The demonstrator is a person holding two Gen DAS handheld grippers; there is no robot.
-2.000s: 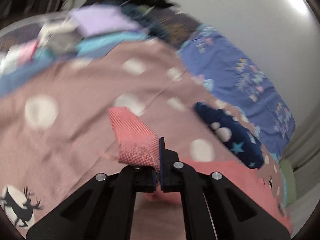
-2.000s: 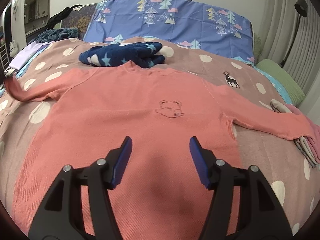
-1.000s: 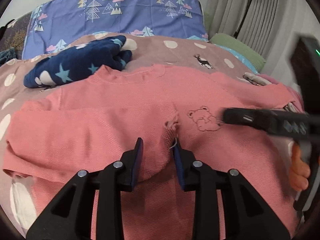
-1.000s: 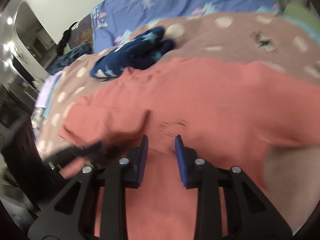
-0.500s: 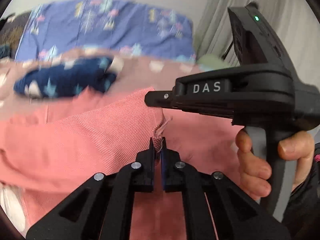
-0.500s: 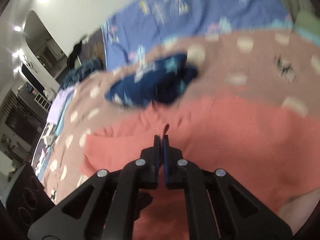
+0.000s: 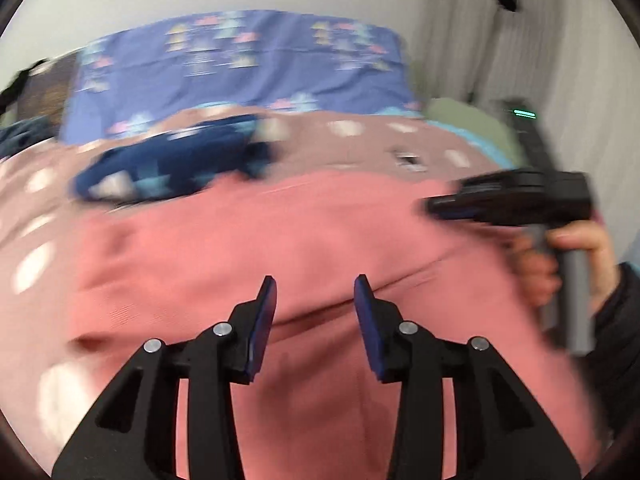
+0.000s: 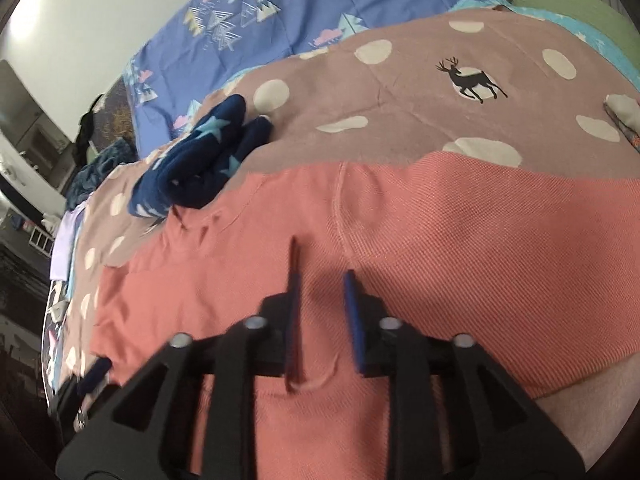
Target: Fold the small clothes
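Observation:
A coral-pink knit sweater (image 7: 248, 248) lies folded on the brown spotted bedspread and fills the near part of both views (image 8: 460, 240). My left gripper (image 7: 315, 292) is open and empty just above the sweater. My right gripper (image 8: 322, 276) is open and empty above the sweater's middle; it also shows in the left wrist view (image 7: 500, 200), held by a hand at the right. The left wrist view is blurred.
A folded navy star-print garment (image 8: 200, 164) lies beyond the sweater on the bedspread (image 8: 400, 92). A blue tree-print pillow (image 8: 280, 12) is at the head. A green pillow (image 8: 568, 4) and a small folded stack (image 8: 626, 114) are at the right. Clothes are piled at the left edge (image 8: 64, 240).
Both grippers were shut on pinches of the sweater half a second ago; both have opened and let go, and the sweater lies flat. The right gripper has moved off to the right.

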